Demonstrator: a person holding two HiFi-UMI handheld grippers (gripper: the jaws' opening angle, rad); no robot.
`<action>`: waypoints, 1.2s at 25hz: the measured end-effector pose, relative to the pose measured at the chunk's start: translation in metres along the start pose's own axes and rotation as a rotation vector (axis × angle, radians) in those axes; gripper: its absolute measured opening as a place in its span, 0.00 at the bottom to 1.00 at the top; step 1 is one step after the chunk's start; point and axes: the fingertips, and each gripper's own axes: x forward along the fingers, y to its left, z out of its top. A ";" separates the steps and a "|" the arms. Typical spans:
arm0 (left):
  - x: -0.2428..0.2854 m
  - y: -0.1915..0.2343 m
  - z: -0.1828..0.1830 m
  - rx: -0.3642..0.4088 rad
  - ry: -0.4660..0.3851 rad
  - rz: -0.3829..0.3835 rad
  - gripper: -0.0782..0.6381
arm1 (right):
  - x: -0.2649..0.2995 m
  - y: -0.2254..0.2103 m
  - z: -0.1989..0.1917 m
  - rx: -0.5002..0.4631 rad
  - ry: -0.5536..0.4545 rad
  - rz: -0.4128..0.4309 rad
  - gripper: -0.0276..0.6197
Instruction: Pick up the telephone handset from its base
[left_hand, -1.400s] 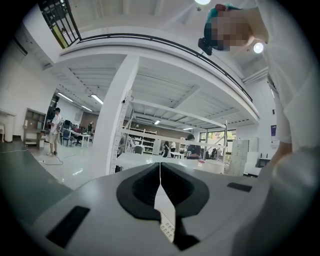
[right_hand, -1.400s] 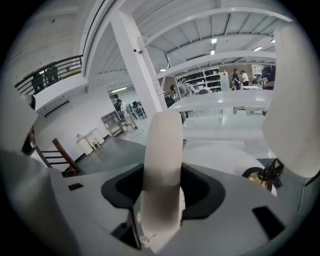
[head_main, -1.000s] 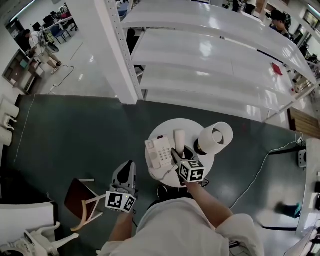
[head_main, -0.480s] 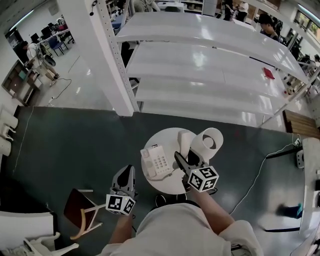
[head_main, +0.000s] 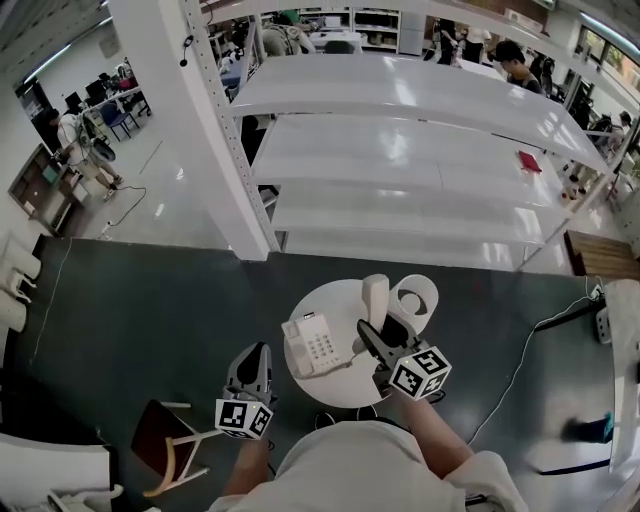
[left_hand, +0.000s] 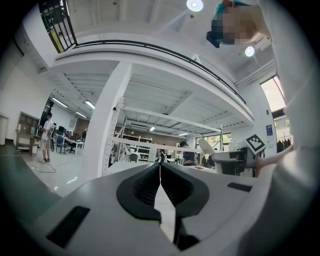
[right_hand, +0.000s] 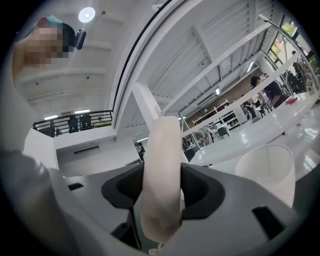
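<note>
A cream telephone handset stands upright above the small round white table. My right gripper is shut on its lower part. In the right gripper view the handset fills the gap between the dark pads of the right gripper and juts up past them. The white phone base with its keypad lies on the table's left half, with the handset lifted off it. My left gripper hangs left of the table over the dark floor. In its own view the left gripper is shut on nothing.
A white lamp shade stands on the table just right of the handset, and shows as the lamp shade close beside the right jaw. A brown chair sits at lower left. White shelving and a pillar stand beyond. A cable crosses the floor.
My right gripper has risen with the handset, lifting it off the base and tilting it more upright. The left gripper has stayed about where it was.
</note>
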 end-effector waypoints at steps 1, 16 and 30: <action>0.000 0.000 0.000 -0.003 -0.001 0.002 0.14 | -0.002 0.001 0.003 0.013 -0.011 0.008 0.39; 0.003 -0.003 0.005 -0.011 -0.013 0.008 0.14 | -0.012 0.000 0.017 0.036 -0.051 0.037 0.38; 0.002 -0.006 0.003 -0.004 -0.011 0.012 0.14 | -0.013 0.002 0.020 0.009 -0.062 0.048 0.38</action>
